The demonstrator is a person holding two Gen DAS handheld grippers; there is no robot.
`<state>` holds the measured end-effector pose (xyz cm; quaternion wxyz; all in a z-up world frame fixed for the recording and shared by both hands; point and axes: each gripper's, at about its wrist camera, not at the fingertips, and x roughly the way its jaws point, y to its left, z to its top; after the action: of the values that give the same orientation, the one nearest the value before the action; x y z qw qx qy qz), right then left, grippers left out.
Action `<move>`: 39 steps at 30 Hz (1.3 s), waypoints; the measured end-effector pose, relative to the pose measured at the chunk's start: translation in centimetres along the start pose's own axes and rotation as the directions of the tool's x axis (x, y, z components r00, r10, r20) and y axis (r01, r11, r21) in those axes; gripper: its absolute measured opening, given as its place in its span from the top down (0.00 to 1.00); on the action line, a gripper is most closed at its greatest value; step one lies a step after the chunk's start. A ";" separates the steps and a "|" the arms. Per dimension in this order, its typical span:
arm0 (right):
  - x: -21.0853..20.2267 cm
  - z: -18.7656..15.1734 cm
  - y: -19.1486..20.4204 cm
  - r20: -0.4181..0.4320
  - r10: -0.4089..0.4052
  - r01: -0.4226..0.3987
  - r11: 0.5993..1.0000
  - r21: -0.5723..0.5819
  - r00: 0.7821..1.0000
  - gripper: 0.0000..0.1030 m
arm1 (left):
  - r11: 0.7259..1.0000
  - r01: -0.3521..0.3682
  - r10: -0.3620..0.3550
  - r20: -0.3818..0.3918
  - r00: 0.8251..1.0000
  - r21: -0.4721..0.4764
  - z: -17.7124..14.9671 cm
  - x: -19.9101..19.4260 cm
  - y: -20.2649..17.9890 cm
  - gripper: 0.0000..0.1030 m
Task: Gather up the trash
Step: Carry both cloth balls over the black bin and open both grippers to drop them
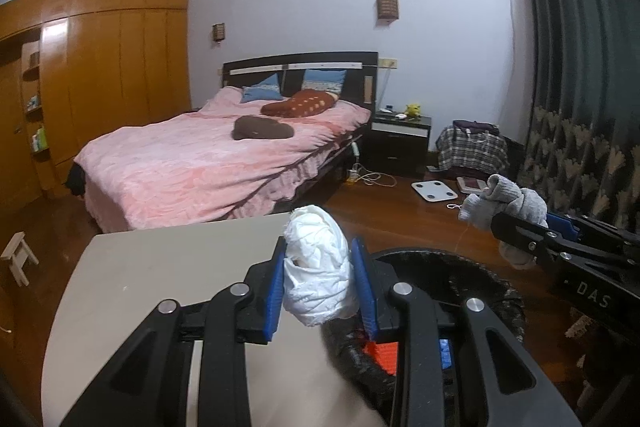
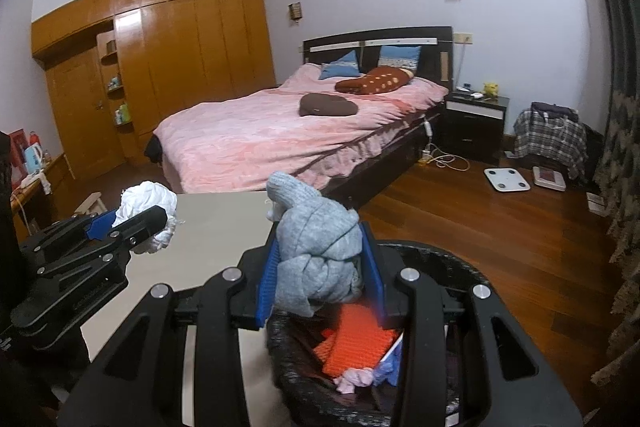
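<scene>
My left gripper [image 1: 320, 267] is shut on a crumpled white wad of paper [image 1: 318, 267], held at the table's right edge beside the bin's rim. My right gripper [image 2: 320, 259] is shut on a bunched grey cloth [image 2: 312, 251], held over the near rim of the bin. The bin [image 2: 460, 267] is round and lined with a black bag; inside lie an orange knitted piece [image 2: 356, 343], a pink scrap and a blue scrap. In the left wrist view the right gripper with the grey cloth [image 1: 504, 203] shows at the right. In the right wrist view the left gripper with the white wad [image 2: 148, 211] shows at the left.
A beige table [image 1: 168, 267] lies under and left of the grippers. Beyond it stand a bed with a pink cover [image 1: 208, 163], a dark nightstand [image 1: 400, 143], a white floor scale [image 1: 434, 191], a small wooden stool [image 1: 18, 259] and dark curtains [image 1: 580, 87] at the right.
</scene>
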<state>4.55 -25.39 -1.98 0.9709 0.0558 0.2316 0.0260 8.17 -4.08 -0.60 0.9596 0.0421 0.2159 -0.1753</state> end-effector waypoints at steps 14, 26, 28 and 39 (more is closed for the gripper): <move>0.6 -1.8 -5.1 -0.030 -0.111 0.112 0.992 0.050 0.993 0.65 | 0.996 0.080 -0.079 -0.032 0.996 0.042 -0.2 3.8 -4.1 0.69; 3.3 -3.9 -8.4 -0.089 -0.170 0.177 0.981 0.076 0.981 0.65 | 0.990 0.121 -0.117 -0.056 0.991 0.073 -1.4 8.3 -6.7 0.69; 4.0 -4.3 -9.0 -0.103 -0.174 0.183 0.980 0.083 0.979 0.65 | 0.988 0.134 -0.129 -0.070 0.989 0.076 -1.6 9.1 -7.1 0.69; 7.9 -6.2 -11.6 -0.180 -0.175 0.197 0.974 0.111 0.968 0.62 | 0.973 0.216 -0.203 -0.154 0.967 0.077 -3.0 13.4 -8.8 0.66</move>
<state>9.11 -35.68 -12.41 0.9402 0.0935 0.3185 -0.0758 15.19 -16.07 -9.15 0.9145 0.0761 0.2799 -0.2820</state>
